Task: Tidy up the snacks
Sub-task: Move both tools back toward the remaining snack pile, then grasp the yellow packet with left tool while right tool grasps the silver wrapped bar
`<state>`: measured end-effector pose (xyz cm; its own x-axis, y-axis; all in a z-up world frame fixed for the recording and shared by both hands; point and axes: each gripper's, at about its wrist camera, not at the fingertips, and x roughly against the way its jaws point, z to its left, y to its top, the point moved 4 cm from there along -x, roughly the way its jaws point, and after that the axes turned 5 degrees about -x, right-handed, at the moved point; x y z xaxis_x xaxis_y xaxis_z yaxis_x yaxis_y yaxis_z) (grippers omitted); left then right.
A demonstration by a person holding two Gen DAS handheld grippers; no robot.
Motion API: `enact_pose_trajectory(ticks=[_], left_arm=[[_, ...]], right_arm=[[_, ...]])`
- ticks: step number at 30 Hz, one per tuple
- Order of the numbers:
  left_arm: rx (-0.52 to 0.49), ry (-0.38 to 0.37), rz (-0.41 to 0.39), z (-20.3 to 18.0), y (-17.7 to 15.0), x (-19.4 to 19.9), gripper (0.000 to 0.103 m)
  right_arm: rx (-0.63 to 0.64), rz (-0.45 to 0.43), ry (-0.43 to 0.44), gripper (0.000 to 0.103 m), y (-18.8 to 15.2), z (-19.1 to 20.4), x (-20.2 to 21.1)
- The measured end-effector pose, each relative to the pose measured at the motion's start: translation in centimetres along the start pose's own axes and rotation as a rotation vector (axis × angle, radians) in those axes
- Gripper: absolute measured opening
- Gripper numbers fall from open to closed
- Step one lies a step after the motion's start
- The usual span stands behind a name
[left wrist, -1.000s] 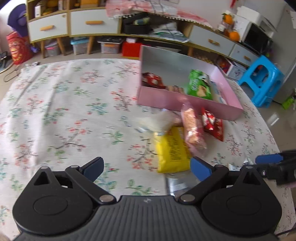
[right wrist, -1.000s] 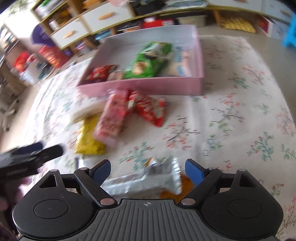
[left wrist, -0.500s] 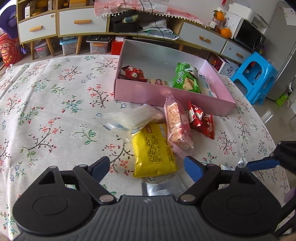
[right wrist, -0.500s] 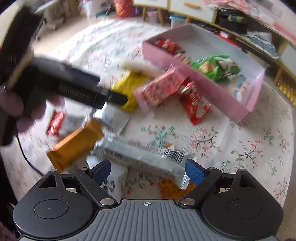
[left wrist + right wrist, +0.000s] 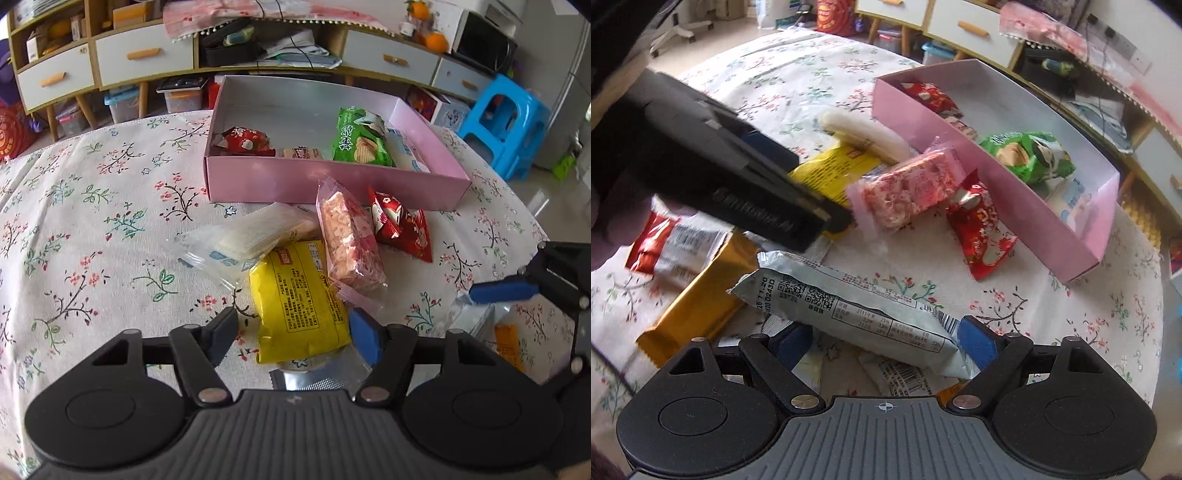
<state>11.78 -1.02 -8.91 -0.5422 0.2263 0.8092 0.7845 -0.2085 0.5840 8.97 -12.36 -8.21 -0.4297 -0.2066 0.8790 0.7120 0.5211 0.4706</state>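
Floral tablecloth [image 5: 1071, 325], silver packet [image 5: 857, 314] between right gripper [image 5: 886, 341] fingers

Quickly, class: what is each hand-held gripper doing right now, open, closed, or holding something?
Left hand-held gripper: open, holding nothing, yellow packet between its fingers.
Right hand-held gripper: open, holding nothing, silver packet between its fingers.

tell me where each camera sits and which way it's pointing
Left wrist: on the left gripper, facing across the floral table toward the pink box and the cabinets behind; its own open fingers straddle the yellow packet, and the right gripper shows at right.
Right wrist: on the right gripper, facing diagonally over the snack pile toward the box; its open fingers flank a silver packet, with the left gripper crossing at left.
Shared: the box, yellow packet and pink puffed-rice bar.
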Motion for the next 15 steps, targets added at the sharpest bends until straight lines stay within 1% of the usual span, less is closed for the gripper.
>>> enact_pose_trajectory(ticks=[1, 3, 4, 7, 9, 12, 15], left_arm=[[0.006, -0.005, 0.006, 0.2, 0.0, 0.1, 0.058], [0.023, -0.010, 0.017, 0.9, 0.0, 0.3, 0.051], [0.034, -0.012, 0.023, 1.2, 0.0, 0.4, 0.050], [0.069, -0.009, 0.037, 2.5, -0.3, 0.8, 0.050], [0.086, 0.006, 0.042, 3.4, -0.5, 1.2, 0.050], [0.113, 0.022, 0.052, 4.7, -0.7, 1.7, 0.052], [0.135, 0.006, 0.060, 5.3, -0.7, 1.9, 0.052]], right_arm=[[-0.021, 0.003, -0.005, 0.087, 0.1, -0.4, -0.1], [-0.074, 0.013, -0.029, 0.087, 0.1, -1.4, -0.3], [-0.110, 0.021, -0.040, 0.086, 0.1, -2.2, -0.4], [-0.216, 0.032, -0.058, 0.086, 0.0, -4.3, -0.5], [-0.262, 0.026, -0.061, 0.086, -0.2, -5.4, -0.5], [-0.297, 0.034, -0.055, 0.086, -0.4, -6.2, -0.3], [-0.317, 0.041, -0.021, 0.086, -0.5, -6.2, 0.2]])
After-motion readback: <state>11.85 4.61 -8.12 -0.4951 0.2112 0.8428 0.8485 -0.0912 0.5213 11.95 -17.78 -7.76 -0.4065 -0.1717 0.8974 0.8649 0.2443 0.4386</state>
